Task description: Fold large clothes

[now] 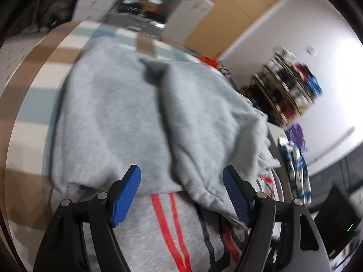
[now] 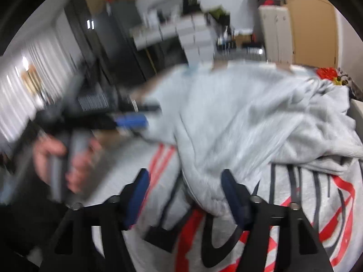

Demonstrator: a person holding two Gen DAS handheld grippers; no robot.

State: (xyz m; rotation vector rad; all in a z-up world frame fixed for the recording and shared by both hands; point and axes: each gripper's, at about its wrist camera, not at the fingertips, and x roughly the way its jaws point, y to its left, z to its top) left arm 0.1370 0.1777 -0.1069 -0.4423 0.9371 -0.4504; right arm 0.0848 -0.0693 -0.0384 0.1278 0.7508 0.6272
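Your left gripper [image 1: 181, 195] gapes with nothing in it at six o'clock over the grey sweatshirt [image 1: 127, 117] spread on the checked cover [image 1: 29, 104], your right gripper [image 2: 185, 195] likewise released, a sleeve folded inward, remaining folds pending.

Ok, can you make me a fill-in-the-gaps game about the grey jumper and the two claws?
1. The sweatshirt on the bed is mostly ____ in colour.
2. The stripes printed on it are ____.
3. The pads on the left claw are ____.
4. The right claw has its jaws ____, with a fold of the sweatshirt lying between them, not pinched.

Missing words: grey; red; blue; open
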